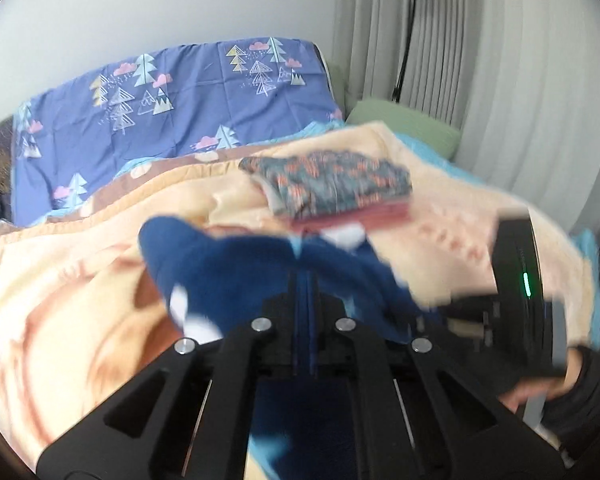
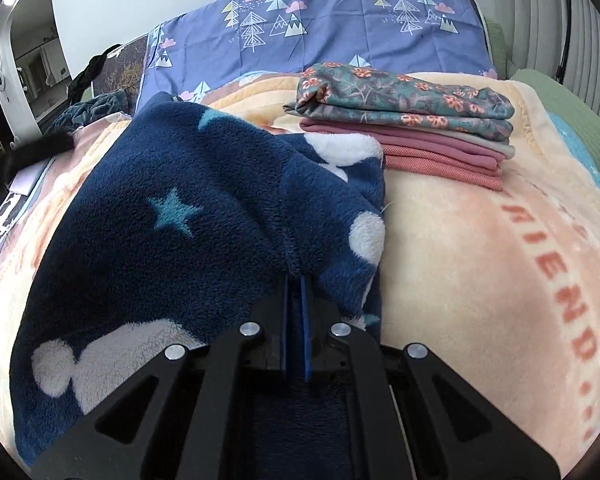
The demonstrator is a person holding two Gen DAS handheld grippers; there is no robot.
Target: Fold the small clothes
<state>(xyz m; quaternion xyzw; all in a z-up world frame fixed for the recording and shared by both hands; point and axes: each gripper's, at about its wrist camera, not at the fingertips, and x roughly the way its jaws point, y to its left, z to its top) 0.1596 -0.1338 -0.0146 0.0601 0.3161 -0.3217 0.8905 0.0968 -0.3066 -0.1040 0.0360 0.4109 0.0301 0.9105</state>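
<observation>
A navy fleece garment (image 2: 188, 208) with teal stars and white shapes lies on the peach blanket (image 2: 480, 280). My right gripper (image 2: 297, 280) is shut on its near edge. In the left wrist view the same navy garment (image 1: 236, 276) is blurred and lifted, and my left gripper (image 1: 305, 276) is shut on its edge. The right gripper's black body (image 1: 516, 292) with a green light shows at the right of the left wrist view, close beside the left one.
A stack of folded clothes (image 2: 412, 128), floral on top and pink below, sits on the blanket behind the garment; it also shows in the left wrist view (image 1: 332, 188). A purple tree-print pillow (image 2: 320, 28) stands at the head. A green cushion (image 1: 404, 124) and curtains are at the right.
</observation>
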